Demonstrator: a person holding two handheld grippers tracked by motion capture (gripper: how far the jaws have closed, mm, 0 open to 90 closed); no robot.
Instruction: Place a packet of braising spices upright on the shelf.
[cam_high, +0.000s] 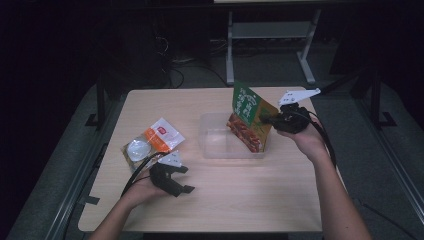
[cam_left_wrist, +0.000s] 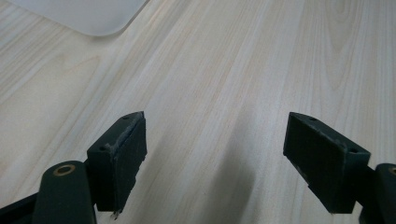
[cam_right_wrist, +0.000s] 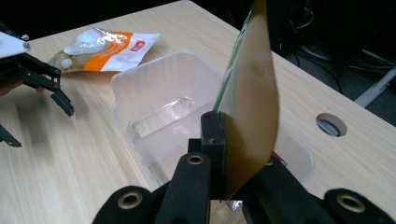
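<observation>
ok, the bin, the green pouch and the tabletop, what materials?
Bin: clear, slightly frosted plastic; the table shows through it.
Green pouch: printed glossy film, probably laminated plastic; thin and flexing in the right gripper.
Tabletop: pale matte wood grain, possibly laminate.

The snack pouch (cam_high: 248, 117) was green at the top, orange-red with brown below, its back (cam_right_wrist: 252, 98) plain tan. The container (cam_high: 212, 145) was clear, colourless plastic. The second packet (cam_high: 152, 141) showed orange and white, perhaps with a pale round window. The table (cam_high: 250, 195) was light wood with fine grain.
</observation>
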